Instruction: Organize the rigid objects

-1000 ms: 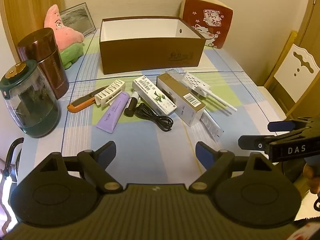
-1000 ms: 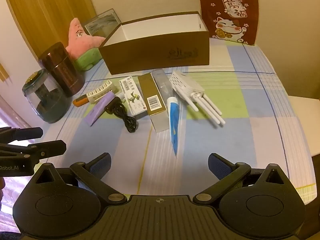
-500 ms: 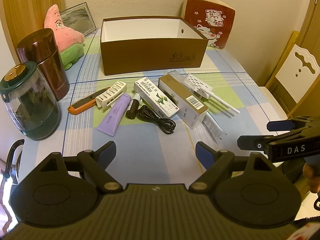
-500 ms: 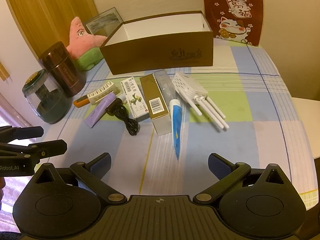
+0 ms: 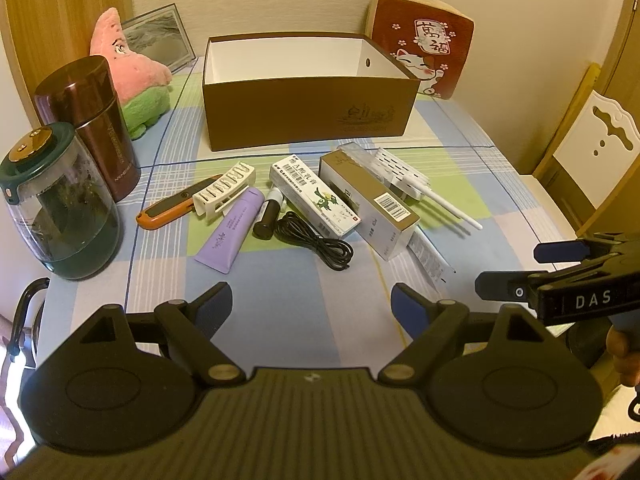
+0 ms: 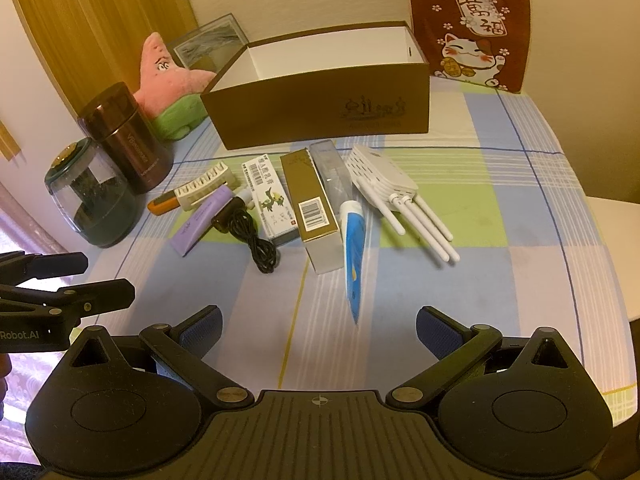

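An open brown box (image 5: 306, 116) (image 6: 320, 116) stands at the back of the table, empty inside. In front of it lies a row of items: an orange utility knife (image 5: 168, 210), a white slotted holder (image 5: 224, 192), a purple tube (image 5: 232, 232), a black cable (image 5: 320, 242), a white carton (image 5: 312, 196), a gold carton (image 5: 368, 200) (image 6: 310, 204), a blue toothpaste tube (image 6: 354, 252) and a white router (image 6: 384, 184). My left gripper (image 5: 312, 306) and right gripper (image 6: 318, 328) are both open and empty, hovering short of the items.
A glass jar with a green lid (image 5: 56, 204) and a brown flask (image 5: 90, 120) stand at the left edge. A pink plush star (image 5: 128, 68), a picture frame (image 5: 156, 36) and a red cat cushion (image 5: 424, 36) sit at the back. A chair (image 5: 588, 148) is on the right.
Both grippers have drifted slightly toward the table and the items; both stay open. Nothing on the table has moved.
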Tool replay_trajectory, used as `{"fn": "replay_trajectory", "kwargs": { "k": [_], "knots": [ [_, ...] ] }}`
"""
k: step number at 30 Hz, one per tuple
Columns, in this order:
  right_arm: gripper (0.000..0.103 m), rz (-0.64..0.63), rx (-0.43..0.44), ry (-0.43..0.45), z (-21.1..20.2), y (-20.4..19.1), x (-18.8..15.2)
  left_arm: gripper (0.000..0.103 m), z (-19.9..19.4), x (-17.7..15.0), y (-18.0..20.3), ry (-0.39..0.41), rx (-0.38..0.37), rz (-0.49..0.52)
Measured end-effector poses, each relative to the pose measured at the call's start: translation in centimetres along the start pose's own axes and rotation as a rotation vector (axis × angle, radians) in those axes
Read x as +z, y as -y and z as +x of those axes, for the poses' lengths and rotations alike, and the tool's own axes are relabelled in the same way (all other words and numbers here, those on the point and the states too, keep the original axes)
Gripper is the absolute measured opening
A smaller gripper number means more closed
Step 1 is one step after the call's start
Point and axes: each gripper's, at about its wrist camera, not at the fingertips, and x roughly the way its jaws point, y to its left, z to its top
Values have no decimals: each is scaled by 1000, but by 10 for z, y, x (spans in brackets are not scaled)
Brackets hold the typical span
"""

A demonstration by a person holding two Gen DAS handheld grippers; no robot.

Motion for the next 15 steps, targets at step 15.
{"fn": "replay_trajectory", "kwargs": {
  "k": [15],
  "knots": [
    [101,-10,8,1,1,0,5,84,1,0,-2,5,10,-7]
  ]
}}
